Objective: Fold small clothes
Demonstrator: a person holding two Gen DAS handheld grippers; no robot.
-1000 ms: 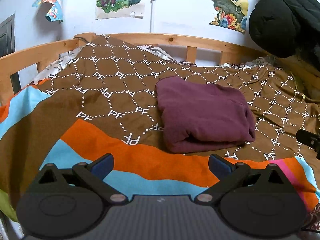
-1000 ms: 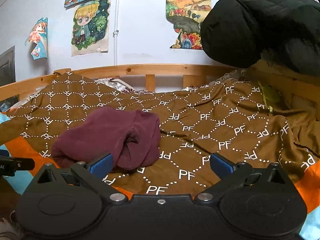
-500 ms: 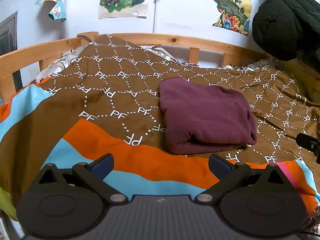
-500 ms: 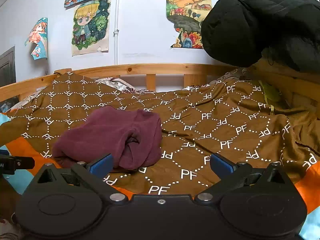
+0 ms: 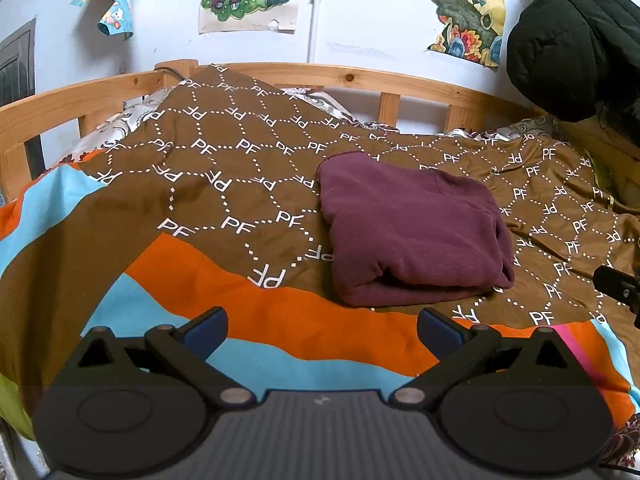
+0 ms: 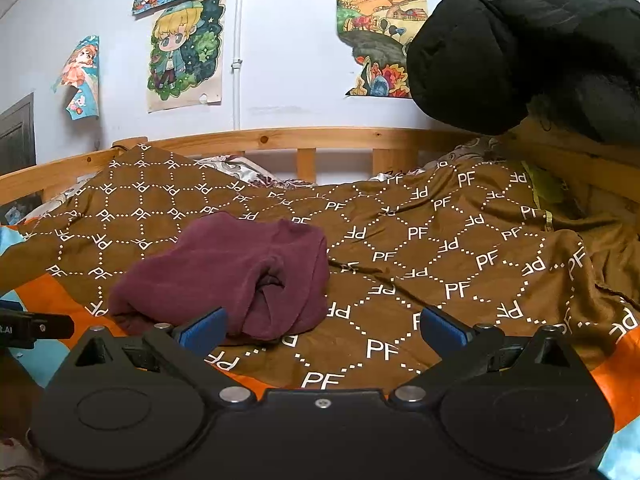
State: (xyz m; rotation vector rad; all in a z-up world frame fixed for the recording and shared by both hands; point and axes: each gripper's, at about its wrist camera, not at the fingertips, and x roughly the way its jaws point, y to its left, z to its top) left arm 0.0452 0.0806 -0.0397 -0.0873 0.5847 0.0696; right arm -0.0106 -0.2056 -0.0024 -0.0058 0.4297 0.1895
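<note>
Both the left gripper [image 5: 322,326] and the right gripper [image 6: 322,326] hang back with fingers spread wide and empty, likely since the maroon garment [image 5: 412,232] already lies folded into a compact bundle on the patterned blanket [image 5: 224,184]; beyond, the wooden bed rail [image 5: 360,80].

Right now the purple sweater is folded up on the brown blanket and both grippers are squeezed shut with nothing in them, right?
Not quite. The folded maroon garment does lie on the brown PF-patterned blanket, and both grippers are empty, but they are open, not shut. The left wrist view shows the left gripper with its jaws spread wide, and the right wrist view shows the same for the right gripper.
</note>
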